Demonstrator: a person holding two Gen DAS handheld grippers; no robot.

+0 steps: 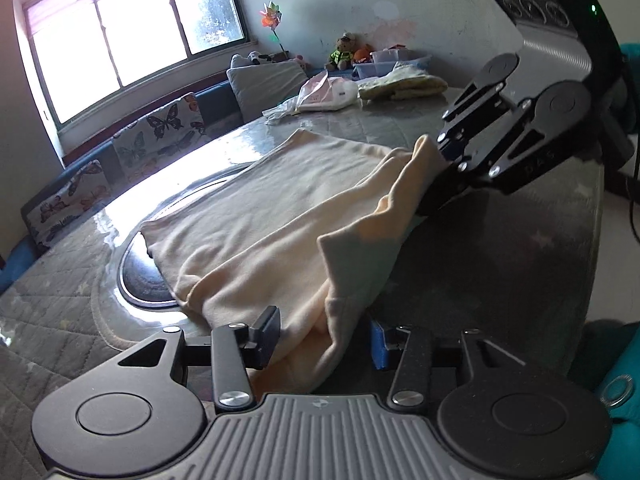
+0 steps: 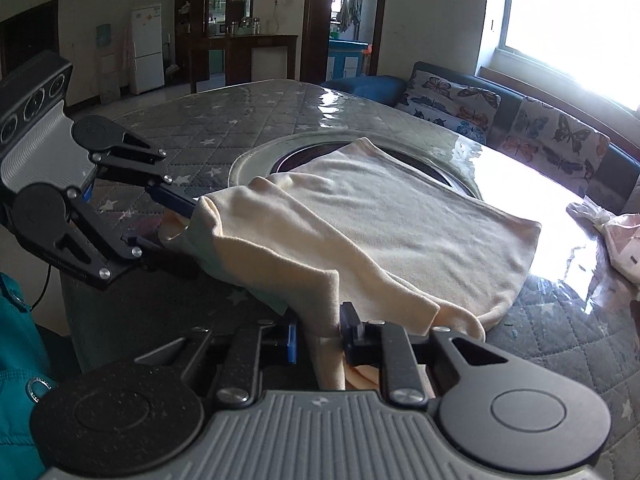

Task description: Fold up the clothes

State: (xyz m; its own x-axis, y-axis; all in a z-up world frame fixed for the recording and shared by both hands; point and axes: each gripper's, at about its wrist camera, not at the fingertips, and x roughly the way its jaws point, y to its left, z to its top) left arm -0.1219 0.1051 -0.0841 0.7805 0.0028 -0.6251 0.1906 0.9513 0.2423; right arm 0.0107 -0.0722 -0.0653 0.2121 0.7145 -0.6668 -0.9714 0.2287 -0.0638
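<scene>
Item: cream knit garment (image 1: 256, 216), spread across the middle of the quilted bench (image 1: 60, 312), partly over its round inset, near edge lifted. Left tool (image 1: 320, 340): clenched on the near hem at one corner. Right tool (image 2: 318, 332): clenched on the same hem at the other corner. Handling, judged: light, soft, limp; sags between grips, slides on the glossy cover. Best held at hem corners, kept taut.
</scene>
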